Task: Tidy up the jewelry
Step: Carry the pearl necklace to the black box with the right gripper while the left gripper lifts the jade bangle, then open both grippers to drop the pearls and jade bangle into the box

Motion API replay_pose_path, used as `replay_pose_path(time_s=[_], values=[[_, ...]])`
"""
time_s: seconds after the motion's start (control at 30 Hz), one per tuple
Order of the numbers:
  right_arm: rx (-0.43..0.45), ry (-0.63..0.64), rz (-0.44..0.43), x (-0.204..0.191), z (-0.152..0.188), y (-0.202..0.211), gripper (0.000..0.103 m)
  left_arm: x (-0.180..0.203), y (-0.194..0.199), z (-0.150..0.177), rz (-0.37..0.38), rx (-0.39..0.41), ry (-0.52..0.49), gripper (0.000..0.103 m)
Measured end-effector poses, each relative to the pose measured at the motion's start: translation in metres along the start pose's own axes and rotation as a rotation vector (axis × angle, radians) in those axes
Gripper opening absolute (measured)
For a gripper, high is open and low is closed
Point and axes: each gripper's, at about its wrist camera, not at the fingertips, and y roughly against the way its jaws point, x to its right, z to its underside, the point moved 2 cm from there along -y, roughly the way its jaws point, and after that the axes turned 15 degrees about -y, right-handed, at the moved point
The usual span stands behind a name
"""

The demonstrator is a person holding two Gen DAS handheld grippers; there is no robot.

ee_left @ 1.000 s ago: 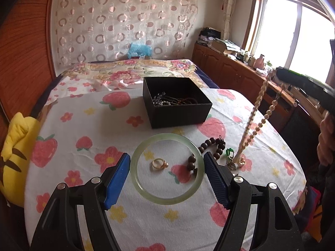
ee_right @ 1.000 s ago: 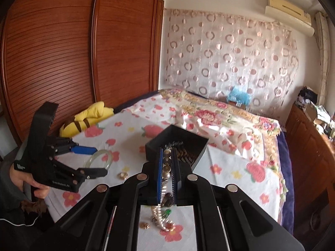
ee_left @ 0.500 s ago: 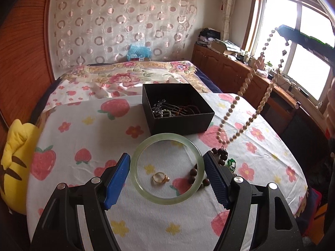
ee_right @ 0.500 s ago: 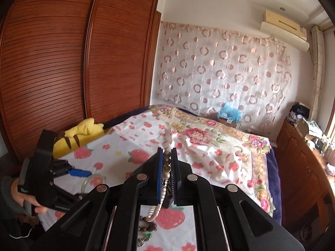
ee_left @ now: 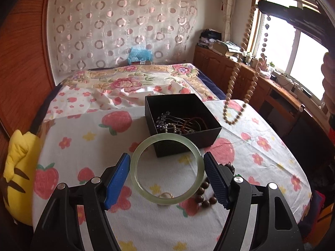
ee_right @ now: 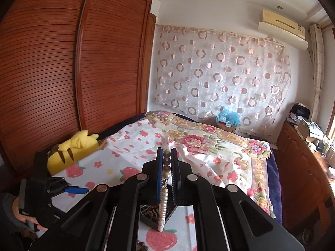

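right tongs [ee_right: 166, 163] clamped on pearl necklace [ee_left: 238, 79], now lifted clear of bench, dangling at right of frame | left tongs [ee_left: 167, 174] grip pale green bangle [ee_left: 167, 200], raised before black box [ee_left: 182, 123]

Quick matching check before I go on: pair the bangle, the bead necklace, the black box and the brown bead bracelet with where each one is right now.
Things:
1. bangle
2. bead necklace
3. black box
4. brown bead bracelet

Places:
A. hanging from the right gripper
B. lying on the cloth beside the right finger of the left gripper
C. held in the left gripper
D. standing open with jewelry inside

Pairs: 1-C, 2-A, 3-D, 4-B
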Motion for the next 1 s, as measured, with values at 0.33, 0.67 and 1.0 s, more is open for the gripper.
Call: replay_pose_path(time_s=[0.33, 0.67, 1.0], values=[[-0.075, -0.068, 0.019, 0.021, 0.005, -0.045, 0.009, -0.001, -0.023, -0.023, -0.007, -0.012, -0.033, 0.069], [-0.214, -0.099, 0.017, 0.025, 0.061, -0.093, 0.009, 0.003, -0.050, -0.044, -0.007, -0.032, -0.063, 0.069], [-0.260, -0.125, -0.011, 0.030, 0.072, -0.101, 0.023, 0.002, -0.073, -0.063, -0.008, -0.047, -0.070, 0.069]])
